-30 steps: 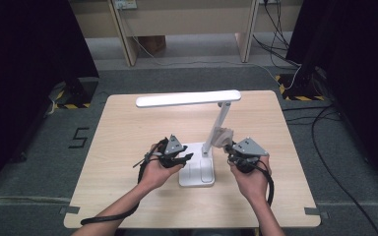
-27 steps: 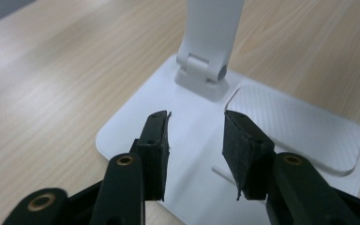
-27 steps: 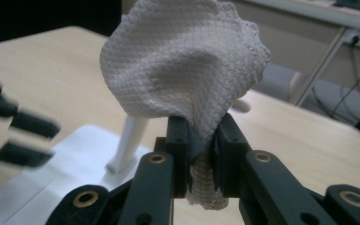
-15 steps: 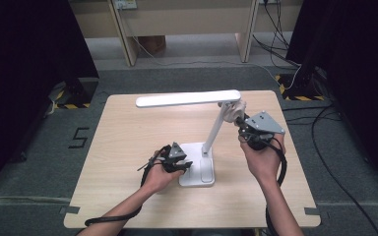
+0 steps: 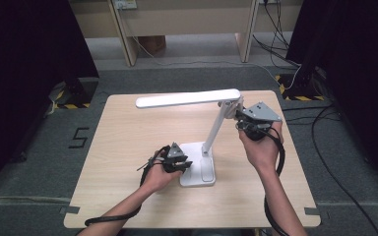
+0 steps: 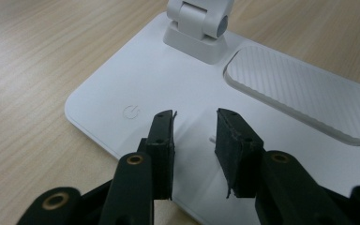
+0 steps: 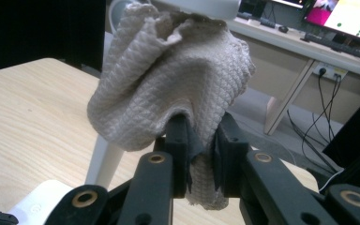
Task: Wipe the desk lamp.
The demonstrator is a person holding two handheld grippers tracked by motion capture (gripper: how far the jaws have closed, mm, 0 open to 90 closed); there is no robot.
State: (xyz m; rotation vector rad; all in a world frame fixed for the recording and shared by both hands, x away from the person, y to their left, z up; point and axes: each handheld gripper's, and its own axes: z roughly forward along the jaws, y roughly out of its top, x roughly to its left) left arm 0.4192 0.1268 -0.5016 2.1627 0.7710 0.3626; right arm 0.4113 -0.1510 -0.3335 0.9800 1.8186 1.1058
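Surface: one light wooden table (image 5: 128, 147), centre of the high view, on grey carpet.

Room: dark curtains at the left and right edges; pale furniture legs along the top; cables at upper right; two yellow-black striped floor markings; a "5" marked on the floor left of the table.

Lamp: one white desk lamp (image 5: 211, 132); base lower centre, arm sloping up to the right, lit head bar reaching left across upper centre.

Cloth: one beige waffle-weave cloth (image 7: 168, 79), clamped in the right gripper (image 7: 201, 140), bunched up beside the joint at the top of the lamp arm, right of centre in the high view.

Grippers: two. Left gripper (image 6: 194, 136) low over the lamp base beside the power symbol (image 6: 130, 112); its jaws have just been closing, stand apart, nothing between them.
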